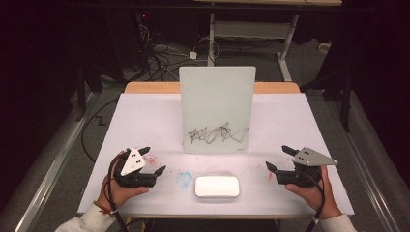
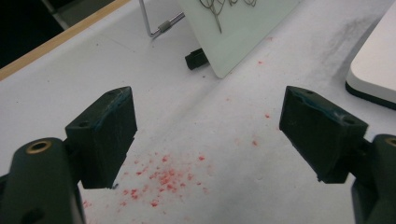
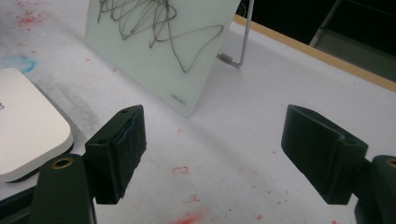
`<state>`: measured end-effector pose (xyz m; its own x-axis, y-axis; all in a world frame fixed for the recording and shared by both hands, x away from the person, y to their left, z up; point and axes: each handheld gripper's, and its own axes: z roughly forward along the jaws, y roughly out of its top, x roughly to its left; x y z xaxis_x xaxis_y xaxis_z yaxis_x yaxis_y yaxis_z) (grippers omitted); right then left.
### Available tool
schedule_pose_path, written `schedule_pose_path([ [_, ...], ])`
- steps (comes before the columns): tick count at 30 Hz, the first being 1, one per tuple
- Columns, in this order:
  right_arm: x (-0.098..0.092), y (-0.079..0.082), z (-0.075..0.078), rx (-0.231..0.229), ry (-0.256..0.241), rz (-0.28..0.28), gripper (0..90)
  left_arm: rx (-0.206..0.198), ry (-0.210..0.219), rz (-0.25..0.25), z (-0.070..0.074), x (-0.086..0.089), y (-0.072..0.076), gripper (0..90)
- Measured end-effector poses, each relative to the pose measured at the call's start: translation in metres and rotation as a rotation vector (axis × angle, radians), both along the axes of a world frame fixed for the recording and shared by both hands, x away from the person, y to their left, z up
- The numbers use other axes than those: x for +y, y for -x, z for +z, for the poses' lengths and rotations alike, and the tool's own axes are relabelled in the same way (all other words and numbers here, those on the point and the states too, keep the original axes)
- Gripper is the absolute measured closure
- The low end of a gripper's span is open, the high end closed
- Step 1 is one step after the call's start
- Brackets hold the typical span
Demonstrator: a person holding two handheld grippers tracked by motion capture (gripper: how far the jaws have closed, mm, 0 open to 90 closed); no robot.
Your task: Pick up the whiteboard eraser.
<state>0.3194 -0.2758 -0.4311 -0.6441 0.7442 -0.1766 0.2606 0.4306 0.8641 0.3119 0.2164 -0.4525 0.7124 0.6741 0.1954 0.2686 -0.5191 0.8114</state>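
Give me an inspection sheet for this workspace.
Surface: white table cover, red specks and a blue smudge.
Job's things: upright whiteboard with black scribble; white eraser lying in front.
Clutter: nothing seen.
Grippers: left gripper and right gripper both open, empty, flanking the eraser.
Cables: one trails from each gripper; a tangle on the floor behind.
Surroundings: dark room, table legs beyond.

Left gripper [image 1: 153,161], right gripper [image 1: 278,158] flank eraser [image 1: 217,186], jaws spread.

Eraser [image 2: 373,70] cut off at frame edge; whiteboard [image 3: 154,46] top cropped.
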Motion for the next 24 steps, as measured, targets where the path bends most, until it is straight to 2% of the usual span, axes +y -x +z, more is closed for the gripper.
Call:
schedule_pose_path([
  [4,0.001,-0.001,0.0,0.014,0.003,0.013,22.2,0.008,0.005,-0.006,-0.001,0.0,-0.001,18.2],
  [8,0.002,-0.002,0.0,0.021,0.014,0.024,22.1,0.012,-0.011,-0.019,-0.003,-0.002,0.0,18.2],
  [13,0.009,-0.005,0.004,0.027,0.029,0.063,22.1,0.018,-0.02,-0.015,-0.004,0.0,0.002,18.2],
  [21,0.035,-0.016,0.017,0.075,0.061,0.204,22.0,0.023,-0.019,0.009,-0.005,0.006,0.004,18.2],
  [22,0.035,-0.016,0.017,0.075,0.061,0.204,22.0,0.025,-0.019,0.009,-0.005,0.006,0.004,18.2],
  [24,0.047,-0.018,0.019,0.092,0.085,0.25,22.1,0.028,-0.023,0.01,-0.005,0.006,0.004,18.2],
])
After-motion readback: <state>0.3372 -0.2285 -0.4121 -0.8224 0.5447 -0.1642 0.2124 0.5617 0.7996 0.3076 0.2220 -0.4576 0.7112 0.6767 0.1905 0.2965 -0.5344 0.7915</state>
